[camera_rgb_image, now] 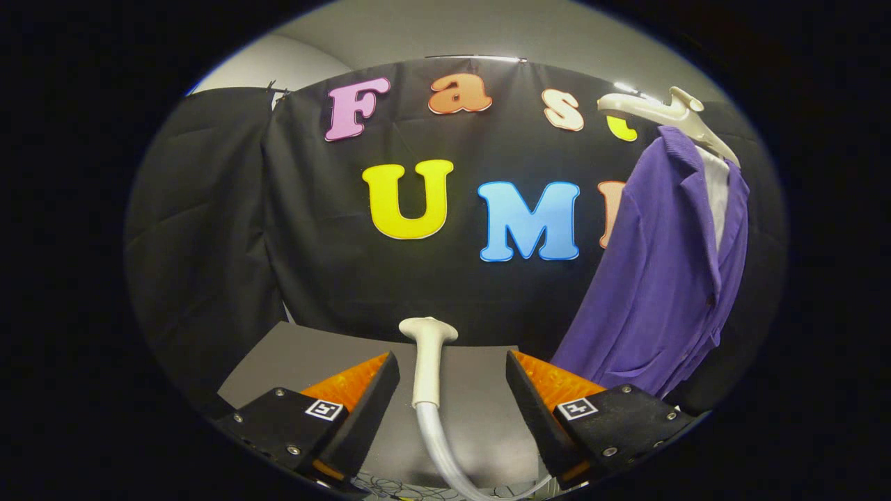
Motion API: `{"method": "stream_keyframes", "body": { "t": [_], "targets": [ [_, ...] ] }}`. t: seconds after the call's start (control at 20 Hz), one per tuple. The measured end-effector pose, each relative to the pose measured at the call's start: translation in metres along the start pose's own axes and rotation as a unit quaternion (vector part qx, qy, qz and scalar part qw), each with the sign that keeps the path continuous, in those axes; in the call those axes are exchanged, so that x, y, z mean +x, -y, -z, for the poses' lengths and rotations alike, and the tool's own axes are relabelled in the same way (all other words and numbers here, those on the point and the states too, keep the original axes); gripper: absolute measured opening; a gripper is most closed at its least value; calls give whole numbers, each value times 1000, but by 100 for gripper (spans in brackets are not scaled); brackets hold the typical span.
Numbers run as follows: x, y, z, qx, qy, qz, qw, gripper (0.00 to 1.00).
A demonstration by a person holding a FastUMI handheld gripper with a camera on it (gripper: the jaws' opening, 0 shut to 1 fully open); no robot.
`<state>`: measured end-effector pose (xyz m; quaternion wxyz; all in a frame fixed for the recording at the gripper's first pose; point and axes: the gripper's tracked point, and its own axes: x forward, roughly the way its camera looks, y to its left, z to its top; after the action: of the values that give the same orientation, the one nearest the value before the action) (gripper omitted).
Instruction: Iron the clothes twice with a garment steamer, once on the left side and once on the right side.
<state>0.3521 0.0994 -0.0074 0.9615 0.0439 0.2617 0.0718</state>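
Gripper view: claw (452,390) wide apart around steamer (427,355); purple jacket (661,278) partly cut off.

The fisheye camera rides on the tongs (452,390), looking forward along their wide-apart fingers, low and close over the desk (480,403), facing the far booth wall, with the hanging purple garment (661,278) at far right.

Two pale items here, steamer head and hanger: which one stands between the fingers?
The steamer head, upright on its hose between the open hand-held gripper fingers, untouched. The hanger holds the purple jacket beyond.
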Motion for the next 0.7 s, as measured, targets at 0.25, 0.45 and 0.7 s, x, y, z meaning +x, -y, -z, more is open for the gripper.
{"method": "stream_keyframes", "body": {
  "t": [0.25,0.45,0.7],
  "targets": [
    [67,-3,20,11,-76,7,997,95],
    [111,-2,49,25,-154,26,987,96],
    [137,-5,87,1,-221,38,975,96]
  ]
}}
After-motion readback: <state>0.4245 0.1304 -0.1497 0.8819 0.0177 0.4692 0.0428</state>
